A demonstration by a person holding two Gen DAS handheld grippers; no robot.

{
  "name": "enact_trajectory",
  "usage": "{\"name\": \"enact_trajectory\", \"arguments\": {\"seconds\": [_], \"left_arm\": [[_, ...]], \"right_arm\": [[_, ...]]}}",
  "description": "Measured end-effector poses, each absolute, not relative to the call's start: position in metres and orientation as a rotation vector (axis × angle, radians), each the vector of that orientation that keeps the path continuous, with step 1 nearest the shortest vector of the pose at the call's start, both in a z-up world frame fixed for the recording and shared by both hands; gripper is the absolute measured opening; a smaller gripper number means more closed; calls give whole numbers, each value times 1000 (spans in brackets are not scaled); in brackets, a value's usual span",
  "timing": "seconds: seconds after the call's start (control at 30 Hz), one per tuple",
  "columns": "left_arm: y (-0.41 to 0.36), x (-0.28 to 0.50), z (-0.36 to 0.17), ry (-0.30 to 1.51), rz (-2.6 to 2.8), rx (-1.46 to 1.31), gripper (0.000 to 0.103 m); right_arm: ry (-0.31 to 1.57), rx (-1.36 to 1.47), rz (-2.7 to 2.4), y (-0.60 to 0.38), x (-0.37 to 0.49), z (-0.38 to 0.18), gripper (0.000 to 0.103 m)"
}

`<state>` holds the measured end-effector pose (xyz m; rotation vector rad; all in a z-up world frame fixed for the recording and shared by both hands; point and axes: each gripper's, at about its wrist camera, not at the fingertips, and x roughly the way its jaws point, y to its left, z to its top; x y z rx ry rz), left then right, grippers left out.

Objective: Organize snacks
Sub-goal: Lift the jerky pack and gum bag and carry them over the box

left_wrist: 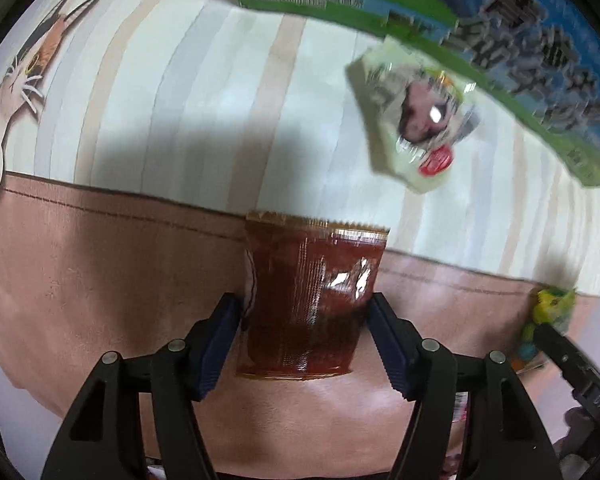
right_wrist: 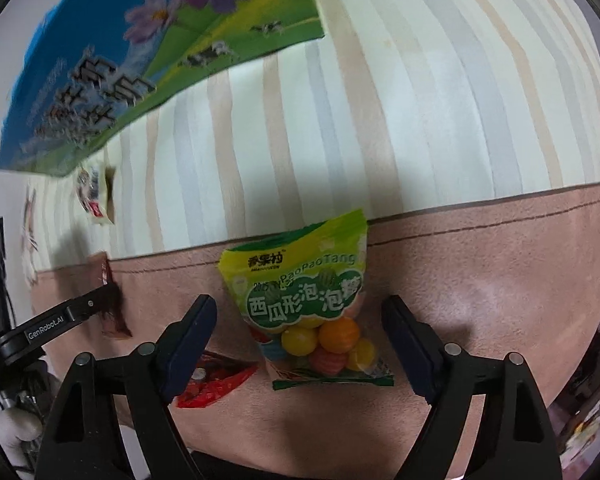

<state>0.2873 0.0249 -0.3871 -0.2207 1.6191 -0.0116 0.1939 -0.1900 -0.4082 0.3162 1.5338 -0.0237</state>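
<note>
Below, brown snack packet (left_wrist: pixel 308 300) pinched between left claw (left_wrist: pixel 306 336) pads; right claw (right_wrist: pixel 300 344) agape around gum bag (right_wrist: pixel 304 296).

The brown packet (left_wrist: pixel 312 300) was glossy, with a gold serrated edge. The candy bag (right_wrist: pixel 300 292) was yellow-green with green lettering panels over yellow and orange balls. The blanket (left_wrist: pixel 100 280) was dusty pink below cream, beige and grey stripes. The carton (right_wrist: pixel 112 64) showed blue sky, green grass and purple flowers.

Four snack packets lie on the cloth — one brown packet (left_wrist: pixel 312 300), one pale packet (left_wrist: pixel 412 120), one green bubble-gum bag (right_wrist: pixel 304 296) and one red packet (right_wrist: pixel 214 388). One printed carton (right_wrist: pixel 112 80) — blue and green. Two grippers, left (left_wrist: pixel 304 344) and right (right_wrist: pixel 300 344).
</note>
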Motion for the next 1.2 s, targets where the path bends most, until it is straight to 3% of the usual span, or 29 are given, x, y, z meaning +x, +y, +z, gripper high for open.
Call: {"name": "enact_trajectory", "arguments": {"seconds": [0.03,0.1,0.13,0.37,0.53,0.73,0.93,1.2], "left_arm": [[21,287,-388,1610,-8,-206,64],[10,285,-385,1582,2,-169,63],[7,279,-384,1567,4,-150,57],[-38,254,-404,1561,-3,-85,58],[-31,254,-407,1577,-3,-105,58],[7,255,-408,1547,9,-123,53],[14,246,-400,1516,9,-118,53],[5,234,-344,1453,-82,-122,53]], "right_arm": [[1523,289,-28,-188,192,-409,86],[1502,232,-61,-183,189,-407,69],[1474,216,-71,-184,187,-404,59],[1470,324,-94,-204,179,-398,59],[1505,347,-82,-202,182,-402,69],[1493,251,-98,-192,176,-410,69],[1452,196,-109,-176,167,-409,53],[1412,274,-39,-183,162,-373,50]]}}
